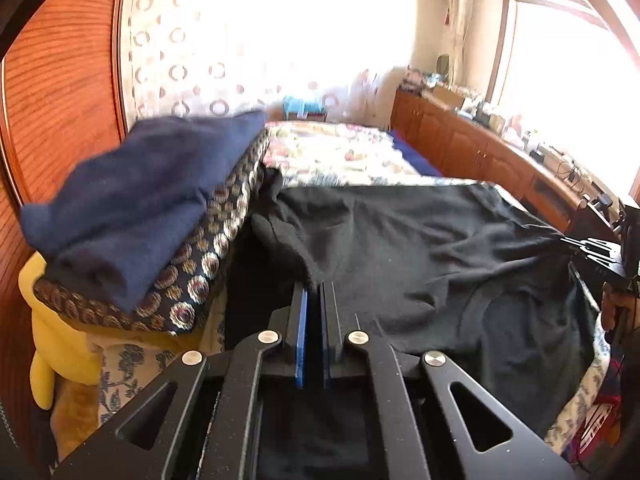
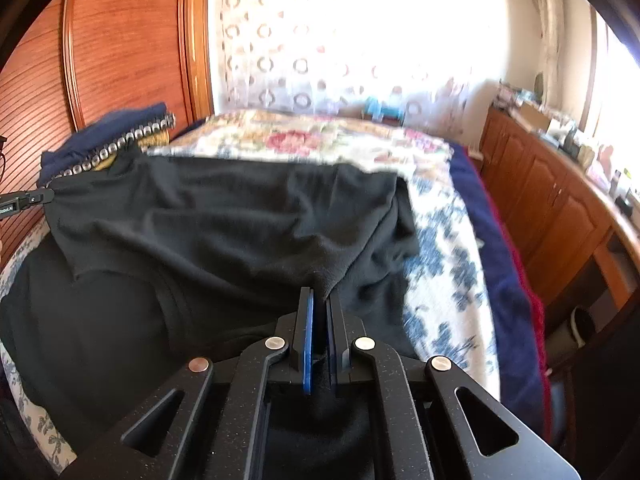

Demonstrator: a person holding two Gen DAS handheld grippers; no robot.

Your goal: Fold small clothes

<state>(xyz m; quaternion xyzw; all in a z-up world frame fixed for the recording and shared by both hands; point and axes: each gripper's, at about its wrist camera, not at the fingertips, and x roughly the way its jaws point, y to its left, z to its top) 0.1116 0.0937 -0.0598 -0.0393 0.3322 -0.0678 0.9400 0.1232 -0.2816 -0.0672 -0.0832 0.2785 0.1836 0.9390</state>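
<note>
A black garment [image 1: 400, 240] lies spread and wrinkled across the bed. In the left wrist view my left gripper [image 1: 316, 286] is shut on a pinch of its near edge, which rises into the blue pads. My right gripper [image 1: 576, 245] shows at the right edge, holding the garment's other corner and pulling the cloth taut. In the right wrist view the black garment [image 2: 240, 216] fills the middle, and my right gripper [image 2: 321, 294] is shut on a raised fold of it. The left gripper [image 2: 44, 195] appears small at the far left, at the cloth's corner.
A folded navy garment [image 1: 132, 200] rests on a patterned cushion [image 1: 208, 272] at the left, above a yellow object [image 1: 52, 332]. The floral bedspread [image 2: 312, 136] stretches beyond the garment. Wooden cabinets [image 2: 552, 208] line the right side, a wooden wardrobe [image 2: 120, 48] the left.
</note>
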